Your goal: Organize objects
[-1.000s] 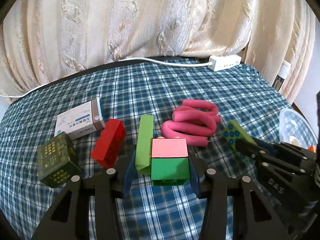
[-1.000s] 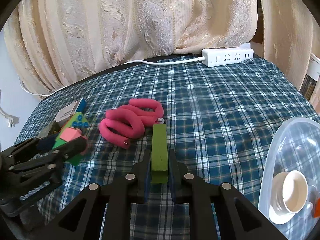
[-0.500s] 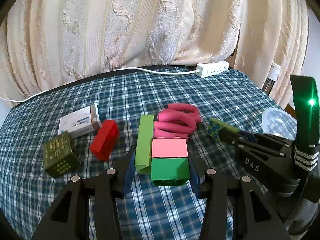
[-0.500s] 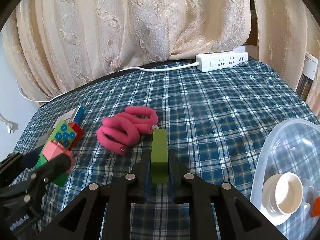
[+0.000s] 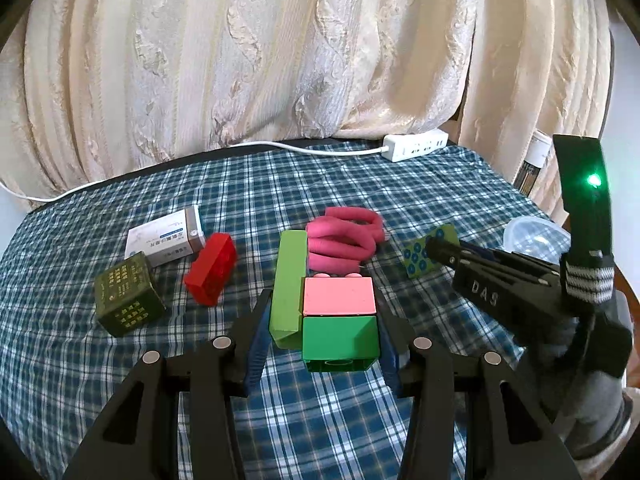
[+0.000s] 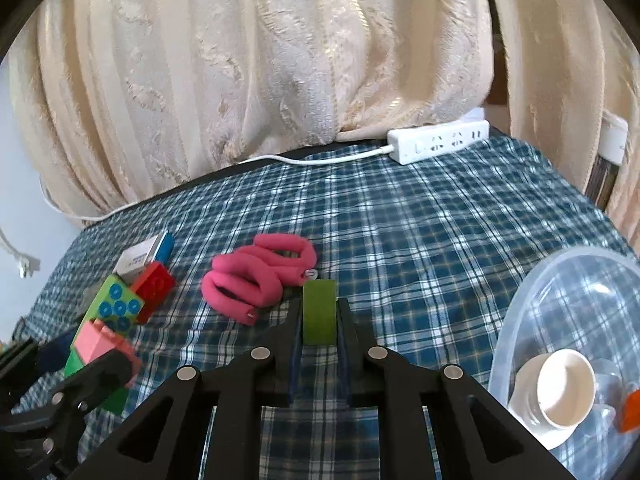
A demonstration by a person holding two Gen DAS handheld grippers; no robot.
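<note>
My left gripper is shut on a cluster of toy blocks: a long light-green block on the left, with a pink block above a darker green one. It holds them above the blue plaid tablecloth. The right wrist view shows the same cluster at the lower left, blue studs on its light-green piece. My right gripper is shut on a narrow green block. From the left wrist view, that green block shows a face of blue studs, at the tip of the right gripper.
A pink foam curler, a red block, a white medicine box and a dark green box lie on the cloth. A clear plastic tub at the right holds a white cup. A power strip lies by the curtain.
My left gripper has lifted and drawn back with its blocks, so the items on the cloth look smaller and farther. The right gripper has stayed almost in place, still gripping its block.
</note>
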